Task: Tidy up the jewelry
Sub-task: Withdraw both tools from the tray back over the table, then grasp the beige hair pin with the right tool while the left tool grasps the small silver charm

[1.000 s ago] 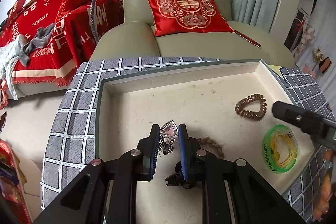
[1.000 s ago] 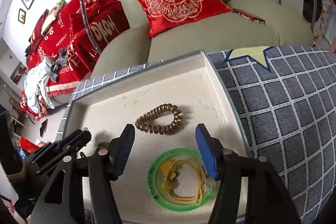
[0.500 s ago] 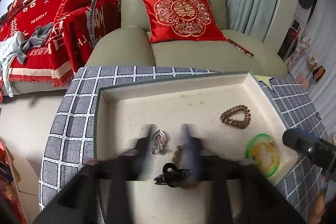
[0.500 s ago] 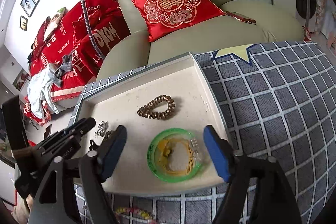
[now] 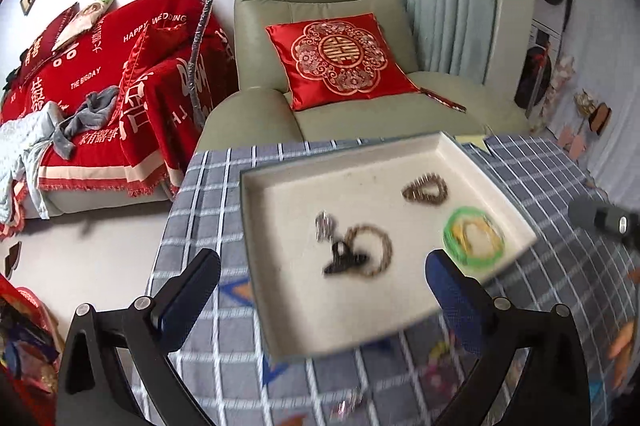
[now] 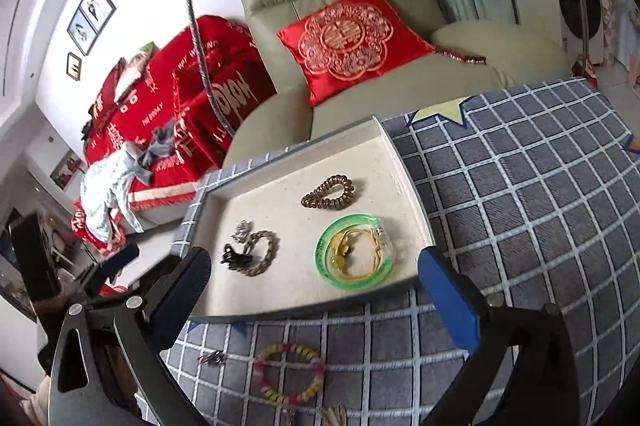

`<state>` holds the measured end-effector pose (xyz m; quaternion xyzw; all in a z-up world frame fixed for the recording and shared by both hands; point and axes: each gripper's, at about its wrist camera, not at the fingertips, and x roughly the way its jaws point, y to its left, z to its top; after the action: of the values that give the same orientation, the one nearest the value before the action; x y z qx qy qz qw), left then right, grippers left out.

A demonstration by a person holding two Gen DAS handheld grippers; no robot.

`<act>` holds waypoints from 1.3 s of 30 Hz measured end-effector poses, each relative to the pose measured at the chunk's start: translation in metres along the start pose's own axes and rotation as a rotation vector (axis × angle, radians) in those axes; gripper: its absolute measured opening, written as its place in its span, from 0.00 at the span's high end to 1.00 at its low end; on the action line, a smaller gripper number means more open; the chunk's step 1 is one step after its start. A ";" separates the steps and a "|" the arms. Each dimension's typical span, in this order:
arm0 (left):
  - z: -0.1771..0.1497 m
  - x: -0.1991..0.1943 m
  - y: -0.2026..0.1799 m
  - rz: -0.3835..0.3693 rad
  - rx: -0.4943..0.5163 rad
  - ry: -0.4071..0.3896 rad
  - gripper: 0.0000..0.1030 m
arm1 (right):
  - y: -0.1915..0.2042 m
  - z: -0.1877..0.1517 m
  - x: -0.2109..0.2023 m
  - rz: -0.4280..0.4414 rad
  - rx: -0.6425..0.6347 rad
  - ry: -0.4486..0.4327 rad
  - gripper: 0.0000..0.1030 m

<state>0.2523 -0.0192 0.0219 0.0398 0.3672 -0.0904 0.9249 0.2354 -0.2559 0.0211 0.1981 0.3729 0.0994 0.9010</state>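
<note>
A cream tray [image 5: 472,162] [image 6: 404,162] sits on the checked grey cloth. In it lie a silver heart pendant [image 5: 325,224] [image 6: 242,229], a black claw clip [image 5: 344,262] [image 6: 234,258], a braided brown loop [image 5: 376,246] [image 6: 264,250], a brown coil hair tie [image 5: 425,189] [image 6: 329,192] and a green bangle with yellow chain [image 5: 474,237] [image 6: 354,251]. My left gripper [image 5: 322,290] is open and empty, back from the tray's near edge. My right gripper [image 6: 314,282] is open and empty above the tray's near edge. A pink-yellow bead bracelet [image 6: 289,370] and a small silver piece [image 6: 211,358] lie on the cloth in front.
A green armchair [image 5: 320,26] with a red cushion [image 5: 340,58] stands behind the table. A red-covered sofa [image 5: 100,78] is at the left. The right gripper's tip [image 5: 600,218] shows at the right edge of the left wrist view.
My left gripper has let go of the heart pendant, opened wide and pulled back and up from the tray. My right gripper has also drawn back; the bracelet on the cloth has come into view.
</note>
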 end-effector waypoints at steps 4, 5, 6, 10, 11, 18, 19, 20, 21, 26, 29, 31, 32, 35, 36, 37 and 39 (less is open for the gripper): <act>-0.028 -0.016 0.003 -0.025 0.016 0.038 0.00 | 0.004 -0.011 -0.021 -0.034 -0.014 0.035 0.00; -0.037 -0.018 0.003 -0.051 0.028 0.063 0.00 | 0.004 -0.014 -0.025 -0.038 -0.021 0.038 0.00; -0.043 -0.020 0.002 -0.063 0.032 0.078 0.00 | 0.005 -0.017 -0.030 -0.045 -0.028 0.044 0.00; -0.073 -0.028 -0.006 -0.072 0.057 0.119 0.00 | 0.008 -0.036 -0.042 -0.039 -0.041 0.084 0.00; -0.079 -0.030 -0.007 -0.069 0.061 0.122 0.00 | 0.007 -0.042 -0.044 -0.039 -0.042 0.096 0.00; -0.107 -0.026 -0.004 -0.034 0.021 0.174 0.00 | 0.006 -0.088 -0.049 -0.088 -0.084 0.193 0.00; -0.109 -0.025 -0.002 -0.028 0.014 0.181 0.00 | 0.006 -0.094 -0.048 -0.106 -0.097 0.206 0.00; -0.112 -0.024 -0.001 -0.024 0.006 0.189 0.00 | 0.006 -0.100 -0.048 -0.120 -0.109 0.218 0.00; -0.113 -0.024 0.000 -0.024 0.001 0.192 0.00 | 0.004 -0.104 -0.048 -0.127 -0.112 0.229 0.00; -0.115 -0.025 0.000 -0.017 0.010 0.187 0.00 | -0.003 -0.116 -0.044 -0.172 -0.124 0.264 0.00; -0.113 -0.023 -0.002 -0.019 0.027 0.177 0.00 | -0.004 -0.121 -0.041 -0.202 -0.153 0.277 0.00; -0.111 -0.019 -0.005 -0.019 0.043 0.178 0.00 | -0.004 -0.126 -0.038 -0.212 -0.169 0.287 0.00; -0.111 -0.017 -0.006 -0.019 0.049 0.180 0.00 | -0.004 -0.127 -0.038 -0.216 -0.174 0.290 0.00; -0.111 -0.012 -0.007 -0.027 0.055 0.185 0.00 | -0.003 -0.129 -0.035 -0.217 -0.185 0.294 0.00; -0.111 -0.011 -0.007 -0.028 0.058 0.185 0.00 | -0.003 -0.130 -0.034 -0.219 -0.189 0.294 0.00; -0.111 -0.010 -0.008 -0.027 0.061 0.187 0.00 | -0.003 -0.130 -0.033 -0.222 -0.193 0.295 0.00; -0.111 -0.006 -0.009 -0.024 0.068 0.199 0.00 | -0.003 -0.131 -0.030 -0.232 -0.203 0.299 0.01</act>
<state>0.1717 -0.0111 -0.0543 0.0756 0.4542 -0.1096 0.8809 0.1215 -0.2311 -0.0452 0.0452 0.5109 0.0606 0.8563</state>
